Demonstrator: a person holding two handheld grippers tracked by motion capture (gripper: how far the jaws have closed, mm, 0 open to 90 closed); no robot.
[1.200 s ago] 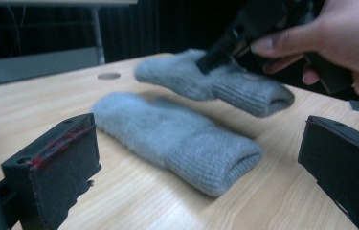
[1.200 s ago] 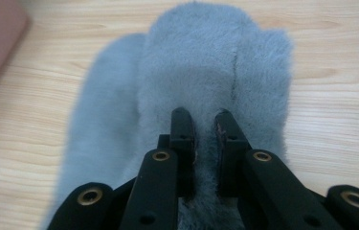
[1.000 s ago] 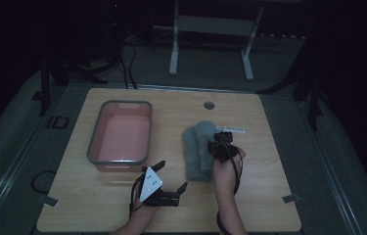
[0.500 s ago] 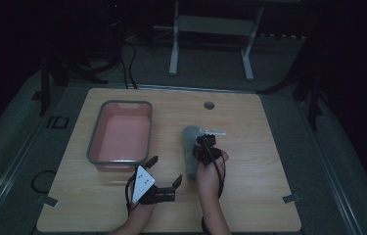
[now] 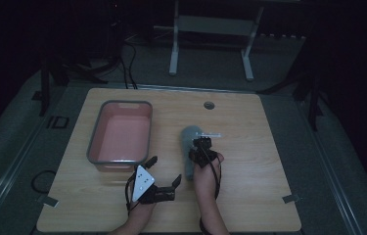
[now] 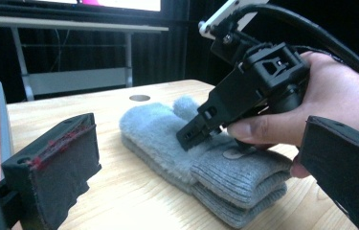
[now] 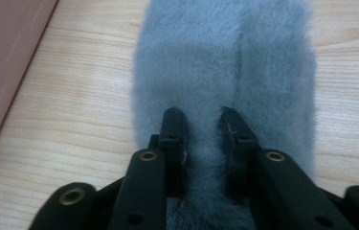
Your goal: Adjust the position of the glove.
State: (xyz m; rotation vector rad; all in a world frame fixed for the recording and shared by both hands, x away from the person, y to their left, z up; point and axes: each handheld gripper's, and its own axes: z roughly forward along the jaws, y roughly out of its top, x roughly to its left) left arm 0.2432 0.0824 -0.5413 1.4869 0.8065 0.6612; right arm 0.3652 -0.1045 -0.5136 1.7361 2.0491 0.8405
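A fluffy grey mitten [image 5: 189, 161] lies folded lengthwise on the wooden table, a doubled stack with a knit cuff [image 6: 244, 182]. My right gripper [image 5: 198, 148] points down onto its top. Its jaws have just been opening and stand a little apart in the right gripper view [image 7: 202, 120], with grey pile [image 7: 225, 62] between them but not pinched. In the left gripper view the right gripper [image 6: 190, 138] rests its tip on the mitten. My left gripper [image 5: 164, 171] lies near the table's front edge, wide open, aimed at the mitten [image 6: 162, 134], and holds nothing.
A pink tray with a grey rim [image 5: 93, 142] sits on the left half of the table, its corner [image 7: 5, 57] close to the mitten. A round cable hole [image 5: 209, 105] is at the back edge. A metal stand [image 5: 210, 24] is beyond the table.
My right hand moved left and down, carrying the mitten's right half over onto its left, so the mitten looks narrower. The left gripper stayed put.
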